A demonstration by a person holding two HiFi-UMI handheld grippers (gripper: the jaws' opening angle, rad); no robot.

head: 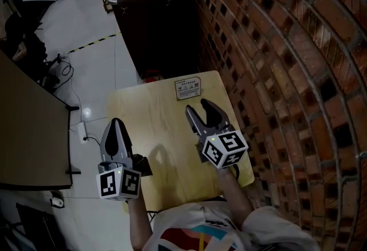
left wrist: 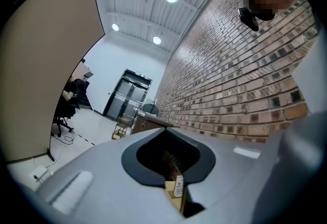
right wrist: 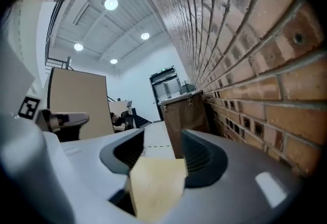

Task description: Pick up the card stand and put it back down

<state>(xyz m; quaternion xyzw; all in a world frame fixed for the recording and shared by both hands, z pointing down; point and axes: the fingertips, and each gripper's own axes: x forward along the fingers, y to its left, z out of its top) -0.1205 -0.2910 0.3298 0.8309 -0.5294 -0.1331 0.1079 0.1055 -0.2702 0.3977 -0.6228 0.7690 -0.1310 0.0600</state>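
The card stand [head: 187, 87] is a small white printed card in a holder. It stands at the far edge of the small wooden table [head: 149, 129]. My right gripper [head: 200, 108] hovers over the table just short of the stand. Its jaws are spread, with nothing between them and not touching the stand. In the right gripper view, only the table top [right wrist: 156, 187] shows between the jaws of the right gripper [right wrist: 162, 141]. My left gripper [head: 114, 129] hangs over the table's left edge with its fingers together. In the left gripper view, the card stand [left wrist: 179, 187] shows through the slit of the left gripper [left wrist: 166, 133].
A brick wall [head: 275, 72] runs close along the table's right side. A dark brown bin [head: 152, 20] stands just beyond the far edge. At the left are a desk partition [head: 28, 129] and cables [head: 63, 66] on the pale floor.
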